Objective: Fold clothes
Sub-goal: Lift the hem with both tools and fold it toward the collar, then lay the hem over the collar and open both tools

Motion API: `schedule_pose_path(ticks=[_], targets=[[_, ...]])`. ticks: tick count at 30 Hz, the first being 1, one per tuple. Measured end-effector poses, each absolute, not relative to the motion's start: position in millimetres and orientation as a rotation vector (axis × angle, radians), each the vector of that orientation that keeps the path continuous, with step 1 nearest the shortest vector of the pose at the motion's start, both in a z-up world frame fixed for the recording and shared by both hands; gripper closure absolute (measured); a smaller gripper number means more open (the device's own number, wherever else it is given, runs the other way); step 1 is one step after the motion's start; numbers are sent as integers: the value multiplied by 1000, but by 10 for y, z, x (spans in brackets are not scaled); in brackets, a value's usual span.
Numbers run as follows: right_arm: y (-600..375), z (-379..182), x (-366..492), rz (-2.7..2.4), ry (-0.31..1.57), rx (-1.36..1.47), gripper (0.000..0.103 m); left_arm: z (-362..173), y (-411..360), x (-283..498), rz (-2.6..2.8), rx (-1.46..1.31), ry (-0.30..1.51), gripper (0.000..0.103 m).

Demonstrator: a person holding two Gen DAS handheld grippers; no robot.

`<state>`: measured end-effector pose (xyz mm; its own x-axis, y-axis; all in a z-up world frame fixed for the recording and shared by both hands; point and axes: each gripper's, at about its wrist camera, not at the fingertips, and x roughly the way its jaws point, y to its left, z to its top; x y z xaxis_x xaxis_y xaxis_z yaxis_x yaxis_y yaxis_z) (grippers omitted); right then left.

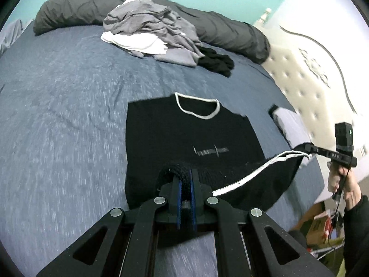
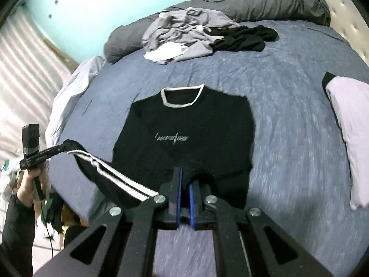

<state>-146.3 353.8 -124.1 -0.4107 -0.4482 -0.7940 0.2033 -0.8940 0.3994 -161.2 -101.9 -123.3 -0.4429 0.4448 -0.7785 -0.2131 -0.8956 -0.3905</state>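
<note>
On the near part of a blue bed (image 1: 69,106), a black sweater (image 1: 191,129) lies flat, its white collar (image 1: 196,106) pointing to the far side and its long axis running near to far. The left gripper (image 1: 185,180) and right gripper (image 2: 184,182) are each clamped on the lifted near hem. To fold well, I judge both should carry the hem level and together toward the collar.
</note>
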Motion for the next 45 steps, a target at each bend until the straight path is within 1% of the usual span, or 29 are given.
schedule_pose_path(ticks=[7,11,16,21,22,23,24,27,28,29,30,31,32,33,34,35,38,40,45], targets=[[3609,-1491,-2343,-2340,-357,1474,98,-1604,-1057,-2538,2337,-1427,-414,97],[3683,-1730,-2776,-2344,-394,1526,98,-1826,-1051,-2973,2320,-1450,-429,97],[3767,-2115,-3297,-2353,-450,1591,98,-2137,-1065,-3363,2306,-1484,-446,96],[3834,-2450,-3617,-2352,-511,1613,98,-2483,-1056,-3632,2300,-1531,-466,96],[3844,-2513,-3668,-2353,-521,1618,98,-2530,-1059,-3662,2301,-1532,-482,94],[3867,-2582,-3716,-2357,-543,1619,98,-2577,-1061,-3692,2302,-1534,-499,93],[3886,-2632,-3749,-2360,-563,1620,94,-2589,-1063,-3700,2306,-1530,-511,92],[3928,-2682,-3780,-2395,-607,1573,92,-2623,-1068,-3723,2320,-1519,-548,88],[3927,-2656,-3769,-2406,-605,1543,92,-2614,-1094,-3723,2323,-1508,-581,86],[3922,-2624,-3754,-2416,-599,1512,91,-2604,-1120,-3723,2327,-1497,-614,80],[3918,-2592,-3740,-2426,-594,1480,88,-2593,-1149,-3721,2330,-1484,-646,74],[3925,-2554,-3726,-2442,-592,1458,85,-2556,-1190,-3705,2357,-1462,-667,56],[3936,-2514,-3712,-2459,-590,1438,72,-2508,-1217,-3689,2388,-1447,-667,45],[3964,-2450,-3693,-2494,-590,1407,50,-2472,-1221,-3676,2407,-1440,-645,45],[3996,-2380,-3673,-2534,-590,1373,42,-2437,-1224,-3663,2425,-1433,-623,45],[4019,-2328,-3664,-2554,-588,1350,41,-2402,-1227,-3650,2444,-1425,-600,45],[3968,-2280,-3664,-2563,-461,1386,41,-2349,-1148,-3592,2481,-1392,-465,45],[3913,-2313,-3633,-2551,-391,1402,41,-2383,-1103,-3585,2485,-1392,-413,45],[3783,-2626,-3600,-2516,-276,1478,41,-2587,-1048,-3595,2456,-1420,-381,45]])
